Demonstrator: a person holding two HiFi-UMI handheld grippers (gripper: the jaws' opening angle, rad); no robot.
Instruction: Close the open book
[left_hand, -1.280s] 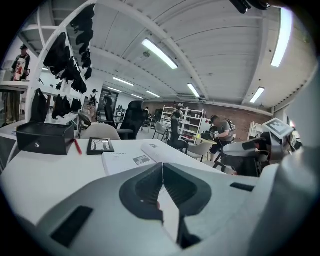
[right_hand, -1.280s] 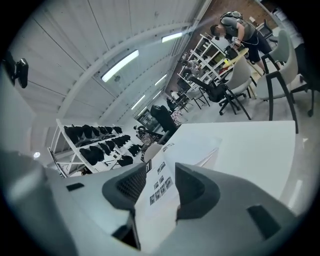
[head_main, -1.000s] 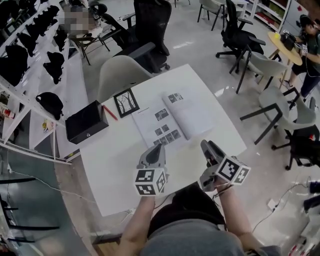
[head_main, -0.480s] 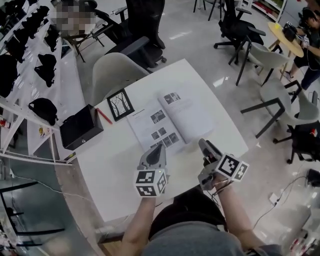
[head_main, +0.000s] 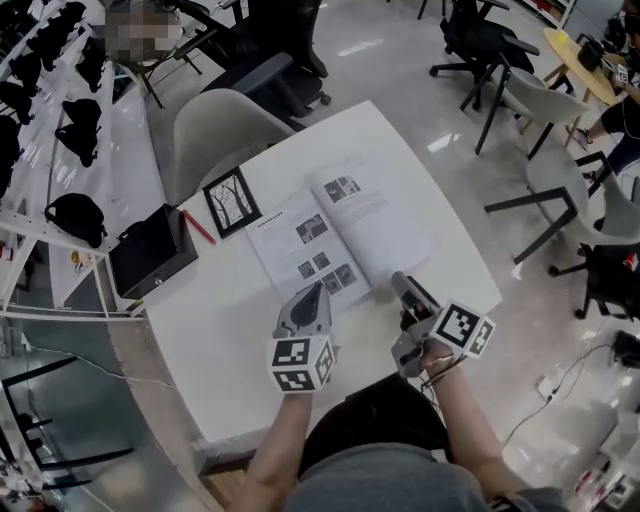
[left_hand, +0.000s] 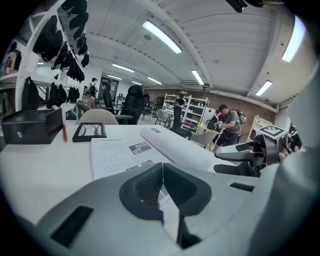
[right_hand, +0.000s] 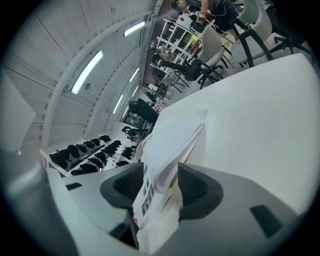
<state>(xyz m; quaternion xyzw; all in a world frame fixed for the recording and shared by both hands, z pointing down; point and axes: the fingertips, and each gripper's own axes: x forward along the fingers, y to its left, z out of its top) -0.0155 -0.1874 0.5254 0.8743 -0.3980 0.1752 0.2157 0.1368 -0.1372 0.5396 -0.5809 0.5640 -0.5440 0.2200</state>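
**Open book flat on the surface, a claw at each near corner**

At the far left of the white surface (head_main: 240, 340) sits a black box (head_main: 150, 255), with a red pen (head_main: 198, 227) and a small framed picture of trees (head_main: 232, 203) just beside it.

The left forearm reaches up from the bottom of the head view. The left claw (head_main: 319, 292) points away from the person, its tip at the near edge of the book's left page. In its own view this claw (left_hand: 162, 167) has its jaws closed tip to tip, with printed paper showing below them.

The book (head_main: 340, 235) lies open in the middle of the surface, spine running away from the person.

The right forearm angles in from the lower right. The right claw (head_main: 398, 280) points up and leftward at the book's near right corner. Its jaws (right_hand: 160, 182) stand narrowly apart, with a curled sheaf of the right-hand pages (right_hand: 170, 145) raised between them.
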